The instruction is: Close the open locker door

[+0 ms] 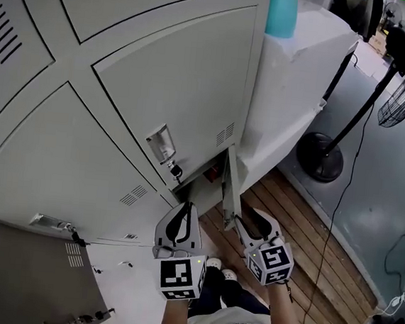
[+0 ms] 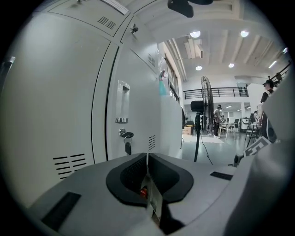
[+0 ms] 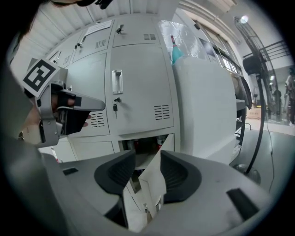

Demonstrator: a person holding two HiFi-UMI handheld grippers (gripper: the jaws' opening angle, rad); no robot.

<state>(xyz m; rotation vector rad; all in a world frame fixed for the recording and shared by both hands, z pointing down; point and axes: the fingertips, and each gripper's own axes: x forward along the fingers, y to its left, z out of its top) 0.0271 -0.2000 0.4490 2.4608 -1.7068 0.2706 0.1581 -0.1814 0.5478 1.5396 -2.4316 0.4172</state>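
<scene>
The right gripper has its 2 jaws standing apart. In the right gripper view the free edge of the open locker door shows in the gap between them. Whether a pad touches the panel is hard to tell, but nothing looks clamped. The left gripper has its jaws drawn together at the tips with nothing gripped, and it points towards the same opening from just left of the door.

The door belongs to a bottom-row locker at the right end of the bank, next to a white block. It stands swung well out towards the person, hinged on the side by that block, and looks nearly edge-on in the head view. The compartment behind it shows something red inside.

Both grippers hang low because the door sits just above the wooden floor. The spread right jaws suit catching or pushing the door's edge, with the left held beside it as a spare. I judge the closing push not yet begun.
</scene>
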